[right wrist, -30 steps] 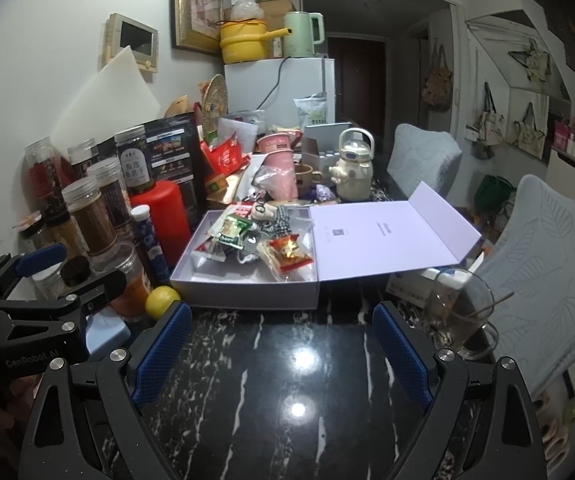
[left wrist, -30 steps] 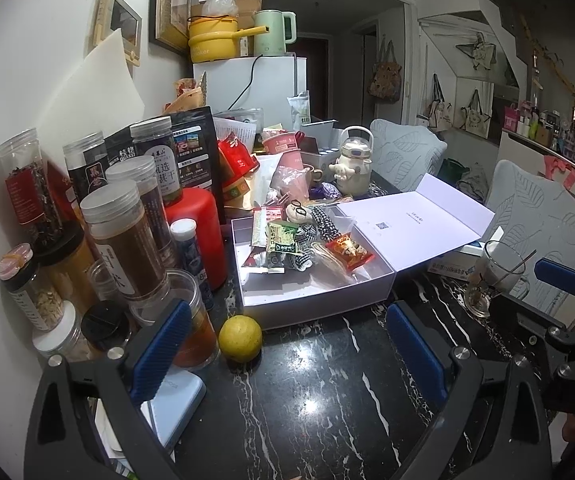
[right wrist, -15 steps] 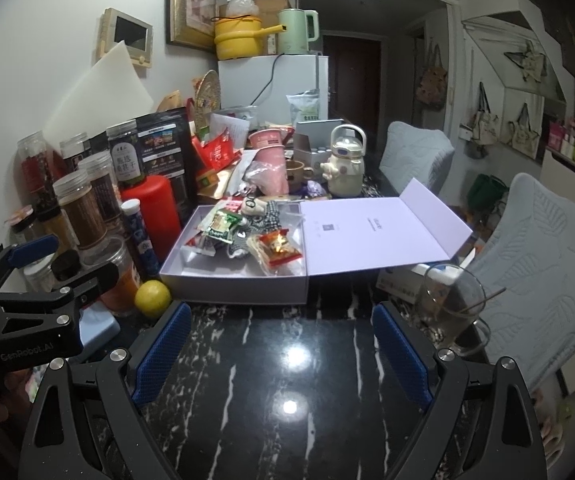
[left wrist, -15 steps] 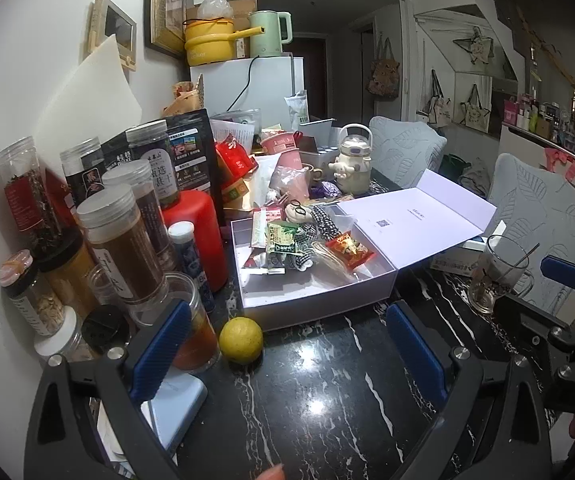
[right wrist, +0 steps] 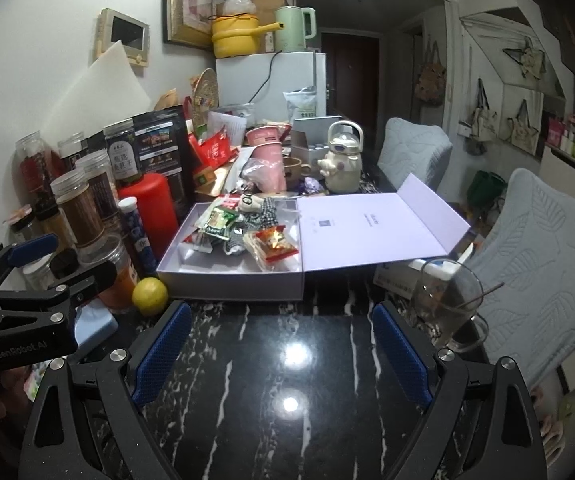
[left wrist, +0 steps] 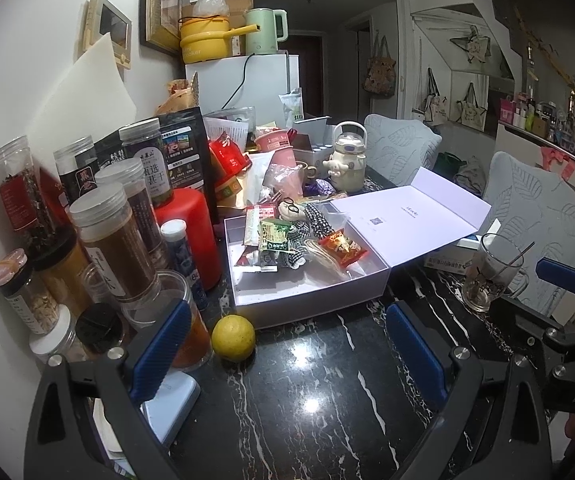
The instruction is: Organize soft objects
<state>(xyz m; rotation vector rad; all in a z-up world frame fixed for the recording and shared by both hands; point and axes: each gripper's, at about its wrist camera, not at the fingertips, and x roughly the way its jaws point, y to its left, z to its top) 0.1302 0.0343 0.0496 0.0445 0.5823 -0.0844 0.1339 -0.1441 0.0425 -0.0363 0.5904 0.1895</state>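
An open lavender box [left wrist: 307,300] [right wrist: 231,282] sits on the black marble table, its lid [left wrist: 407,216] [right wrist: 367,232] folded out to the right. Inside lie a small checkered plush doll [left wrist: 307,220] [right wrist: 259,216], a green snack packet [left wrist: 273,238] [right wrist: 217,220], a red snack packet [left wrist: 341,246] [right wrist: 275,244] and other wrappers. My left gripper [left wrist: 287,352] is open and empty, in front of the box. My right gripper [right wrist: 281,356] is open and empty, also short of the box. Each gripper shows at the edge of the other's view.
A lemon [left wrist: 233,338] [right wrist: 149,296] lies by the box's near left corner. Several spice jars [left wrist: 107,240] and a red canister [left wrist: 187,228] crowd the left. A glass mug [left wrist: 491,276] [right wrist: 445,304] stands right. A teapot [left wrist: 347,164] and clutter fill the back.
Both grippers have drifted slightly back and the views have shifted a little; nothing was grasped or moved in the box.
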